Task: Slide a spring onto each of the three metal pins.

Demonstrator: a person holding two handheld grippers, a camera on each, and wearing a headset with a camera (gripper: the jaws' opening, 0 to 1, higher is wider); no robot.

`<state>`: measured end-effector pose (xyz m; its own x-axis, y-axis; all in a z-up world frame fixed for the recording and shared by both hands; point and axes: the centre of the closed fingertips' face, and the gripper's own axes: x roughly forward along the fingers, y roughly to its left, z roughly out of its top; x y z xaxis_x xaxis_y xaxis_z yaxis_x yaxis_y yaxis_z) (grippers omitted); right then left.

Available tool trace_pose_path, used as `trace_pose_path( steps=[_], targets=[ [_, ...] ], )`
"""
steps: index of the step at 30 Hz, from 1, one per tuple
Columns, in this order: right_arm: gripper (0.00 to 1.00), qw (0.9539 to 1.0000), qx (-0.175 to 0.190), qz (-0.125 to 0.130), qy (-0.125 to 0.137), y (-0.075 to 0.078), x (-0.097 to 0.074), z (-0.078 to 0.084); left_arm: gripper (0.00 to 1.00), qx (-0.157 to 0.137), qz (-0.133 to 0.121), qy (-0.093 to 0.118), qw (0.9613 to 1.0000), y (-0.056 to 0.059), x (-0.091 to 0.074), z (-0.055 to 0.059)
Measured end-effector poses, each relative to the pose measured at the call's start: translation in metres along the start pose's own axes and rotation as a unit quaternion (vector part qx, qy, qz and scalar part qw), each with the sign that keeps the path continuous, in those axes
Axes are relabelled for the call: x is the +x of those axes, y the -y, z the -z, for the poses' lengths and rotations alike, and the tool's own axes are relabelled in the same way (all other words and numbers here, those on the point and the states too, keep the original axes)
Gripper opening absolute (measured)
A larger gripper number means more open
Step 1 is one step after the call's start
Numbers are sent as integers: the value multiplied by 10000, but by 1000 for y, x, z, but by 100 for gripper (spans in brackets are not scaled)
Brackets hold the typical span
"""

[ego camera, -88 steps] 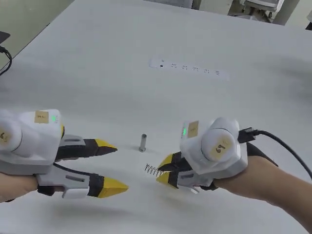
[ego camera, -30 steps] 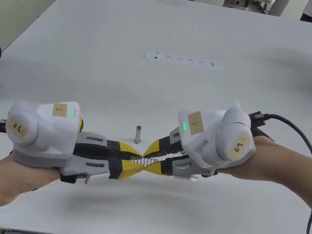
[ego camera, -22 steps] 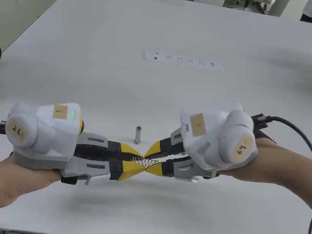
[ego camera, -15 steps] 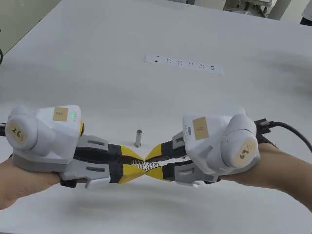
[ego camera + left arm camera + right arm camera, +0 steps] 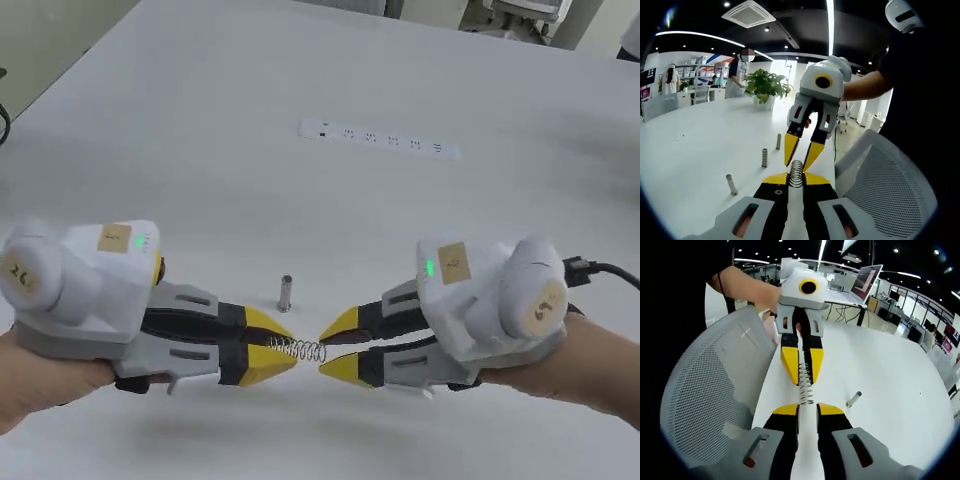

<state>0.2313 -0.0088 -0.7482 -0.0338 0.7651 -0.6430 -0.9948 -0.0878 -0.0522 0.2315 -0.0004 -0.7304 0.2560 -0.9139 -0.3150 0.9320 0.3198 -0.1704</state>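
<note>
Two claws meet tip to tip over the table [image 5: 200, 150].
The left claw [image 5: 287, 348] is clamped shut and the right claw [image 5: 322, 352] is slightly parted. A strip [image 5: 380, 139] lies well behind. A pin [image 5: 286, 293] stands upright near their tips. The spring [image 5: 297, 349] is pinched in the left claw, its free end just at the right claw's tips.
</note>
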Motion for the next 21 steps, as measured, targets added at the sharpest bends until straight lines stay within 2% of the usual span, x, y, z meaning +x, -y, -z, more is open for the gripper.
trace_pose_path(
  steps=[2, 8, 15, 21],
  targets=[
    [12, 9999, 78, -16, 140, 1, -2, -3, 2, 16, 44, 11, 10000, 2, 1, -2],
    [10, 9995, 136, -145, 236, -5, -1, -5, 2, 44, 124, 33, 9999, 6, 3, -5],
    [7, 9989, 236, -175, 357, -7, -5, -8, 2, -12, 199, 100, 9998, 8, 2, -4],
    [7, 9995, 119, -150, 242, -4, -8, -14, 2, -66, 212, 115, 9997, 7, 3, -2]
  ],
)
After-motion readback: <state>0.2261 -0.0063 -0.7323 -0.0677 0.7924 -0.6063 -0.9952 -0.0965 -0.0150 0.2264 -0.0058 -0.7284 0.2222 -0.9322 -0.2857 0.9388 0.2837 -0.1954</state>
